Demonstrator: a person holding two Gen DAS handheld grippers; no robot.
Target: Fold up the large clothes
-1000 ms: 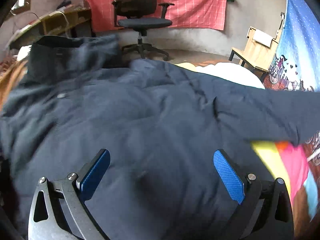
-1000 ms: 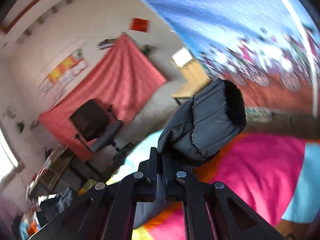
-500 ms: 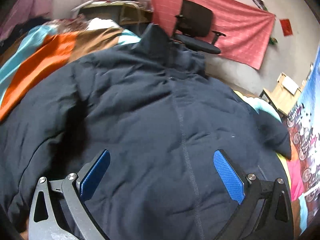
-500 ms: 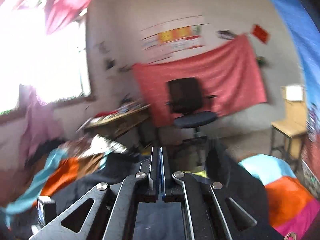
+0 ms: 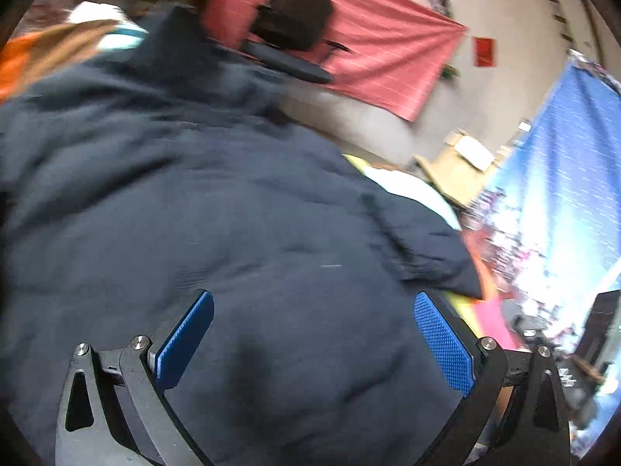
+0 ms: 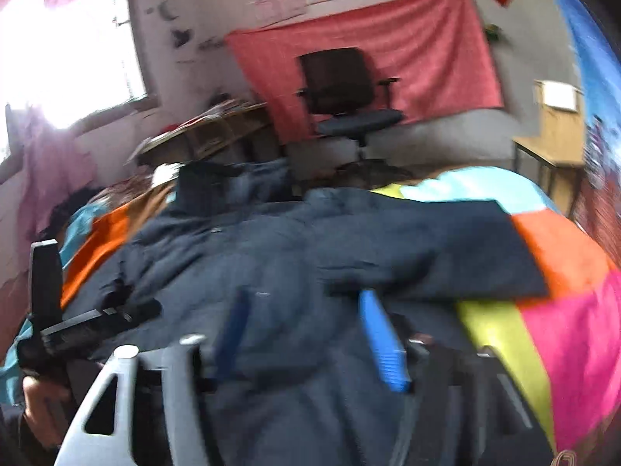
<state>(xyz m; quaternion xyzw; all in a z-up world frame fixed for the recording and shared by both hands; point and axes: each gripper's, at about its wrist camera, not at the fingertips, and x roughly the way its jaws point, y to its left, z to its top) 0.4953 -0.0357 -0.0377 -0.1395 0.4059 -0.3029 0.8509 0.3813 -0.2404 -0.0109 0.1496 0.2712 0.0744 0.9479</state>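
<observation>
A large dark navy padded jacket (image 5: 233, 213) lies spread on a bed with a colourful patchwork cover (image 6: 562, 310). Its right sleeve (image 6: 446, 248) lies folded across the body. My left gripper (image 5: 310, 310) is open and empty just above the jacket's lower body. My right gripper (image 6: 306, 310) is open with blue pads (image 6: 380, 334), hovering over the jacket (image 6: 271, 256); nothing is between the fingers. The left gripper's black body (image 6: 77, 318) and the hand holding it show at the lower left of the right wrist view.
A black office chair (image 6: 345, 89) stands before a red wall cloth (image 6: 368, 46). A cluttered wooden desk (image 6: 209, 132) is at the back left, a wooden stool (image 6: 555, 132) at the right. A blue patterned hanging (image 5: 562, 194) borders the bed's right side.
My right gripper carried the sleeve over the jacket body, opened and let it go; the sleeve now lies folded across. My left gripper stayed open and shifted over the jacket.
</observation>
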